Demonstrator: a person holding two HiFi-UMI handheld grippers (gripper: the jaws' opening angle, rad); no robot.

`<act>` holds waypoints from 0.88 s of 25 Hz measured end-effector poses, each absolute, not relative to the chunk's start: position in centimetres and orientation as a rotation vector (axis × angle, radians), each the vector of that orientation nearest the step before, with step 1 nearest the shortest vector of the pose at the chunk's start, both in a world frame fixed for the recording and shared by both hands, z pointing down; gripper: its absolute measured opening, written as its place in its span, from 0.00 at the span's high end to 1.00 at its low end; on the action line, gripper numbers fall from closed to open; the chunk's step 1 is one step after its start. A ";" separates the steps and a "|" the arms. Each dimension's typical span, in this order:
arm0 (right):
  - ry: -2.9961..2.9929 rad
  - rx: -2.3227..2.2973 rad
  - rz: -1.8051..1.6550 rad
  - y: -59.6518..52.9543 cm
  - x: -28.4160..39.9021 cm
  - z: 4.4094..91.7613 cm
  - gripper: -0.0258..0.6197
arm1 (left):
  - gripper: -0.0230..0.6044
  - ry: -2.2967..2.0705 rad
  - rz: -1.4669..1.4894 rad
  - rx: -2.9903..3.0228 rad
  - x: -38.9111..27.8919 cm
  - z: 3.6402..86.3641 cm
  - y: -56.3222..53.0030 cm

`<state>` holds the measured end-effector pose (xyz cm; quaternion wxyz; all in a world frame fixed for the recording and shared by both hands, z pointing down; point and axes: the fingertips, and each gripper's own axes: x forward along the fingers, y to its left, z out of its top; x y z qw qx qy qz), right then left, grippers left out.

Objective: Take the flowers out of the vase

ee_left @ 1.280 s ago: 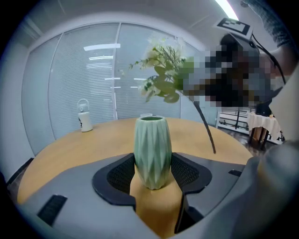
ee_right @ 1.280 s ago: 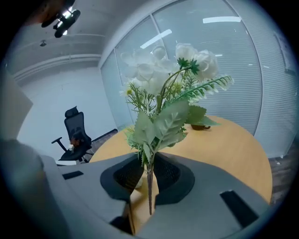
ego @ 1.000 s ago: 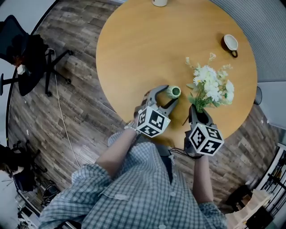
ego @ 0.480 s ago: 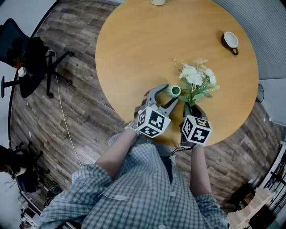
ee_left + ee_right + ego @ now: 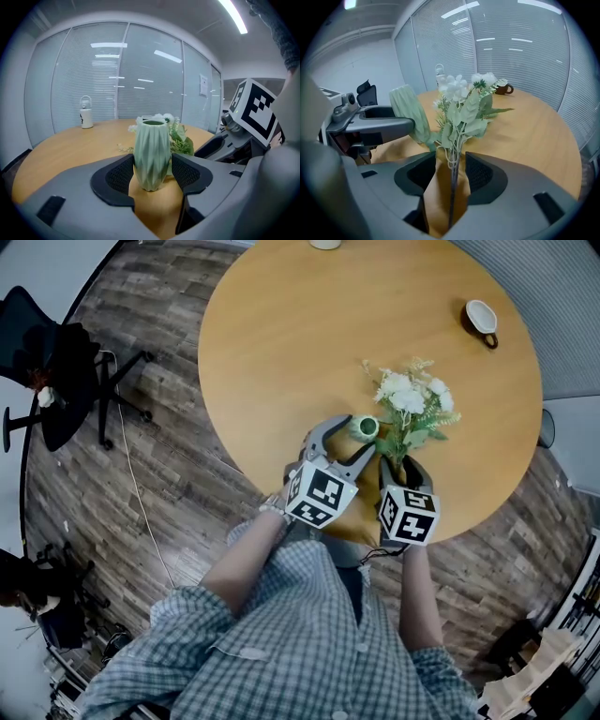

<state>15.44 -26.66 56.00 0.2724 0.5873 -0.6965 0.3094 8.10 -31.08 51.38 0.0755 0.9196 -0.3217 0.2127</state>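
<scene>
My right hand-held gripper (image 5: 450, 173), jaws opening, straddles but no longer pinches the stems of the flowers (image 5: 410, 409). The flowers rest on the counter (image 5: 309, 343) at centre right of the head view, out of the vase (image 5: 152, 152), their long axis running from my jaws up-frame. My left hand-held gripper (image 5: 356, 439) clamps the empty vase upright, just left of the stems.

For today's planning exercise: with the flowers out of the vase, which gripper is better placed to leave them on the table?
Right, probably: the flowers lie between the right gripper's opening jaws, while the left gripper is closed on the vase.
</scene>
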 end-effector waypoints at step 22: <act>-1.999 1.895 0.447 -26.4 16.7 43.8 0.88 | 0.86 -1.021 0.505 2.837 3.8 42.8 -31.1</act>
